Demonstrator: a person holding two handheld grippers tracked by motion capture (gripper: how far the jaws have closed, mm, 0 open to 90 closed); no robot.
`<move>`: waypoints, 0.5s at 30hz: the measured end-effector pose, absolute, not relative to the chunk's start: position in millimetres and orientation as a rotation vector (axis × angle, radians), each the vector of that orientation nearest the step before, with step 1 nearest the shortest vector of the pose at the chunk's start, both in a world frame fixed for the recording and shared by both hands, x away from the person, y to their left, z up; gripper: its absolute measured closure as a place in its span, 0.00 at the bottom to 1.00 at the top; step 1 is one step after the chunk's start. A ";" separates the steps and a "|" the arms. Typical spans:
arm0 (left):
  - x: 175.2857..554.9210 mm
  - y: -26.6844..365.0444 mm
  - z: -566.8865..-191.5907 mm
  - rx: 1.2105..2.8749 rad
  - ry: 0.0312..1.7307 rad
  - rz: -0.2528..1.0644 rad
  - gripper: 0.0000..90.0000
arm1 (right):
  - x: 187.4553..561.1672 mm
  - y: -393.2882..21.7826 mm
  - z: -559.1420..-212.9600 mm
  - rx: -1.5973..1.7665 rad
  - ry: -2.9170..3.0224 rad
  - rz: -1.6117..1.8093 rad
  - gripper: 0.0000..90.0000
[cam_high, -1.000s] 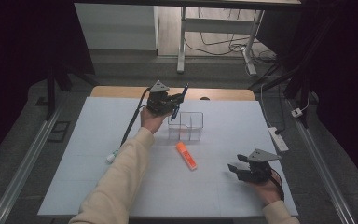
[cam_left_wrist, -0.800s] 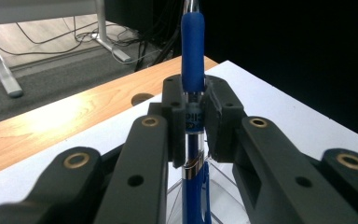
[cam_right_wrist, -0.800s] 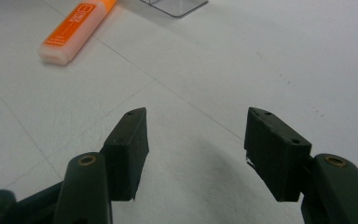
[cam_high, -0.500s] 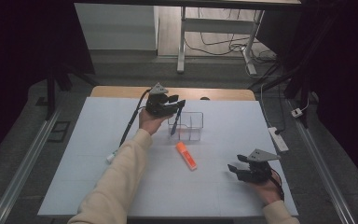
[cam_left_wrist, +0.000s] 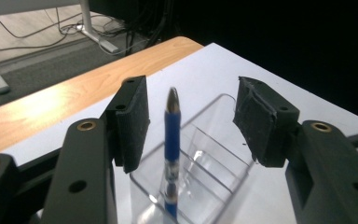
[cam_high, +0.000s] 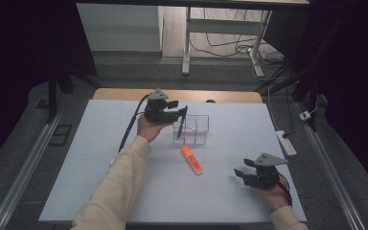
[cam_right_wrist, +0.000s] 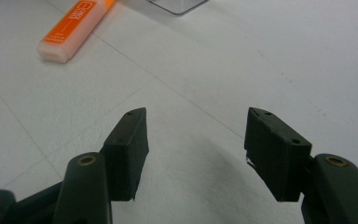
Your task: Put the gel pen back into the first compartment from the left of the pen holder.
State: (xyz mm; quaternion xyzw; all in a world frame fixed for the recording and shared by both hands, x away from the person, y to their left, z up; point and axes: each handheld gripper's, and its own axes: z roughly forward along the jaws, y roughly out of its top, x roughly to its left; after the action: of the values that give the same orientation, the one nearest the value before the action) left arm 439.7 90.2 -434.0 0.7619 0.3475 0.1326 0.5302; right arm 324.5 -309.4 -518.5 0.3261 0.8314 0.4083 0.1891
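A blue pen (cam_left_wrist: 171, 140) stands on end, slightly tilted, in the left part of a clear plastic box (cam_left_wrist: 214, 158). My left gripper (cam_left_wrist: 191, 114) is above the box with the pen's top between its jaws. The jaws have just been opening, and neither pad touches the pen. In the high view the left gripper (cam_high: 179, 114) hovers at the box's (cam_high: 199, 130) left end over the pen (cam_high: 179, 128). An orange highlighter (cam_high: 191, 159) lies on the mat in front of the box. My right gripper (cam_high: 242, 175) rests open and empty at the front right, also seen as right gripper (cam_right_wrist: 196, 140) facing the highlighter (cam_right_wrist: 72, 28).
A white mat (cam_high: 100, 158) covers the table, and a wooden strip (cam_high: 124, 94) shows along its far edge. A white power strip (cam_high: 286, 142) lies off the mat's right side. Metal rails (cam_high: 28, 163) run along the floor on the left.
The left jaws have opened and let go of the blue pen, which dropped from the gripper into the clear box. The right gripper has stayed where it was.
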 end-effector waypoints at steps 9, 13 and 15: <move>417.9 109.2 -436.2 1.845 0.819 0.332 0.49 | 324.4 -309.1 -518.3 0.913 2.335 1.150 0.44; 408.7 115.1 -437.4 1.858 0.808 0.339 0.48 | 324.9 -309.1 -518.6 0.913 2.335 1.152 0.44; 404.3 117.5 -437.8 1.865 0.805 0.341 0.48 | 324.6 -308.8 -518.4 0.912 2.334 1.149 0.44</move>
State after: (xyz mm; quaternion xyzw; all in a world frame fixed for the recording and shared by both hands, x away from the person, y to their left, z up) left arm 404.3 117.5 -437.8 0.7761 0.3349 0.1418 0.5152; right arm 324.6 -308.8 -518.4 0.3246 0.8311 0.4091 0.1912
